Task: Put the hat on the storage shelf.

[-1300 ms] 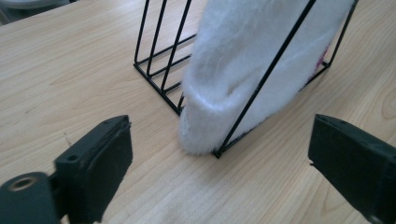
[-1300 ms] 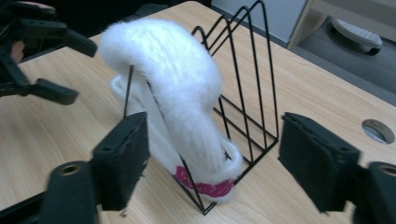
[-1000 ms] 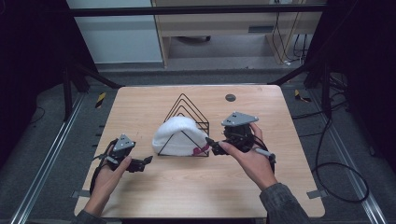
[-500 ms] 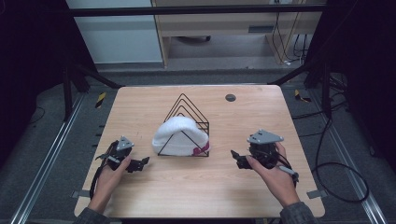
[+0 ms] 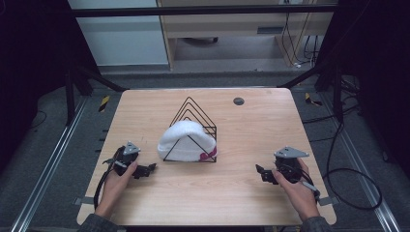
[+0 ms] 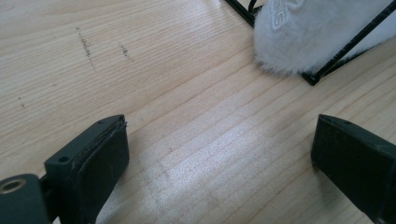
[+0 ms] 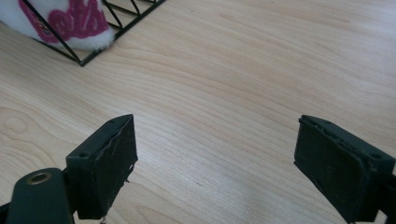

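Risk first: white plush hat (image 5: 186,140) draped over black wire rack (image 5: 194,126), light frame, nothing pinning it to the worktop (image 5: 251,121). Likely to slide or tip if the hat is tugged from one side only. Pile could snag on the wires where the fabric bulges through the front triangle. Pink lettering (image 7: 70,21) at the hat's lower edge pokes out past the rack corner, so a pinch there could catch wire along with fabric.

Location: hat and rack at worktop centre, hat toward the 7 o'clock side of the rack. Small dark disc (image 5: 238,101) at 1 o'clock from the rack, well apart.

Left gripper (image 5: 148,169) at 8 o'clock from the rack, near it, resting low on the worktop, jaws spread wide, nothing held; pointing roughly toward 3 o'clock. Left hand (image 5: 116,181) wrapped round the body from behind, forearm entering from 6 o'clock.

Right gripper (image 5: 261,172) at 4 o'clock from the rack, well apart, jaws wide apart, empty, pointing toward 9 o'clock. Possibly just touching the wood; height hard to judge. Right hand (image 5: 297,186) behind it.
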Available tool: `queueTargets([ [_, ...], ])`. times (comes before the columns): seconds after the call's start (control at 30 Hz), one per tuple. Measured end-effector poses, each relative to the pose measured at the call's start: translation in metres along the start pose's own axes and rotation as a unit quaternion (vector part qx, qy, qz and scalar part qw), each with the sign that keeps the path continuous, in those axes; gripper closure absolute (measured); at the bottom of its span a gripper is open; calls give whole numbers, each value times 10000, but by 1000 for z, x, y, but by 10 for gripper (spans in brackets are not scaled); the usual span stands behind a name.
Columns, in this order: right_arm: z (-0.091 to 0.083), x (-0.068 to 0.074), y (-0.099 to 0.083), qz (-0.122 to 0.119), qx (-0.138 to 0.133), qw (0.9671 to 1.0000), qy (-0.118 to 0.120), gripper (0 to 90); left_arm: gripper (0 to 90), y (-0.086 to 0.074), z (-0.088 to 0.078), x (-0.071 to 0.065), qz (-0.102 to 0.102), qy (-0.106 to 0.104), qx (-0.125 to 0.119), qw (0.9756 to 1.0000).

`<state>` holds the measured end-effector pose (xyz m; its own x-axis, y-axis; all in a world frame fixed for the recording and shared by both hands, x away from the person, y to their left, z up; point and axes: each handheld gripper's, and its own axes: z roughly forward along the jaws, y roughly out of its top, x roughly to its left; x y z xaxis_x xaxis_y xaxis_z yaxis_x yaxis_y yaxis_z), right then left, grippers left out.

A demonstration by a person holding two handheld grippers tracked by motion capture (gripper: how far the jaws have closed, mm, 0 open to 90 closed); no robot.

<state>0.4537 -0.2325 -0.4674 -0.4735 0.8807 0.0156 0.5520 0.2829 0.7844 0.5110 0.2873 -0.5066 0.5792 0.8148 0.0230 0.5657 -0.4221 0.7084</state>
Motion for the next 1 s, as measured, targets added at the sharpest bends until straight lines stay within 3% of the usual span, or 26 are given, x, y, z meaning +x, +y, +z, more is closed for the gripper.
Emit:
queueTargets([
  [0.5, 27, 2, 2, 59, 171, 9998, -15, 121, 0, 0, 2, 2, 59, -51, -21, 10000],
  [0.73, 44, 0, 5, 176, 265, 9991, -276, 131, 0, 0, 2, 2, 60, -51, -18, 10000],
  [1.0, 59, 1, 12, 106, 330, 9986, -409, 137, 0, 0, 2, 2, 60, -51, -19, 10000],
])
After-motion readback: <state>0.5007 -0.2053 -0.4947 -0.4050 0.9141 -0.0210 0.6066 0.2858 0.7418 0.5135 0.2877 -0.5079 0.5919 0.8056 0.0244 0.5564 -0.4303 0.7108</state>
